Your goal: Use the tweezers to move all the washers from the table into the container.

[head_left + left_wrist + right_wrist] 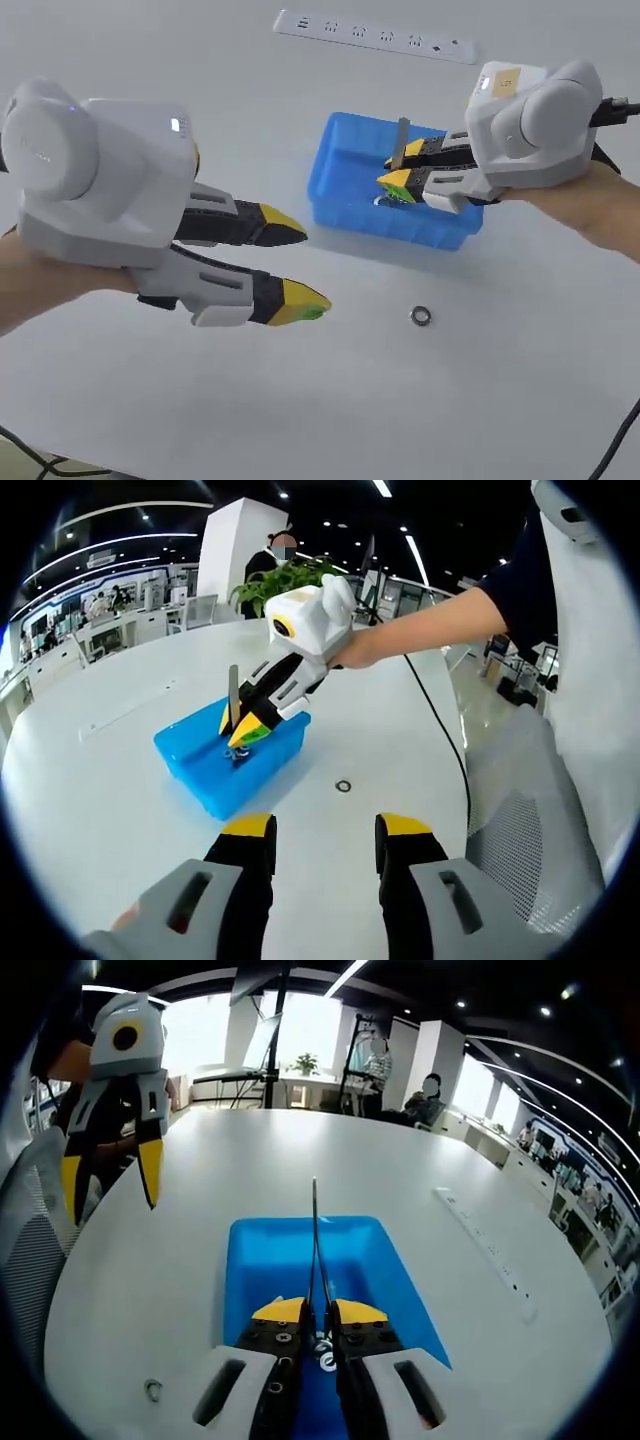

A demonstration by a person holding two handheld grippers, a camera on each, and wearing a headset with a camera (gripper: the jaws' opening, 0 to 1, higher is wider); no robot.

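A blue container sits on the white table. My right gripper hovers over it, shut on grey metal tweezers whose upper end sticks up above the jaws. In the right gripper view the tweezers run forward over the container, and small washers lie in it between my jaws. One dark washer lies on the table in front of the container. My left gripper is open and holds nothing, left of that washer. Its view shows the washer ahead of the container.
A white power strip lies on the table beyond the container. A black cable runs along the right edge. A mesh chair stands to the right in the left gripper view. People are at the far desks.
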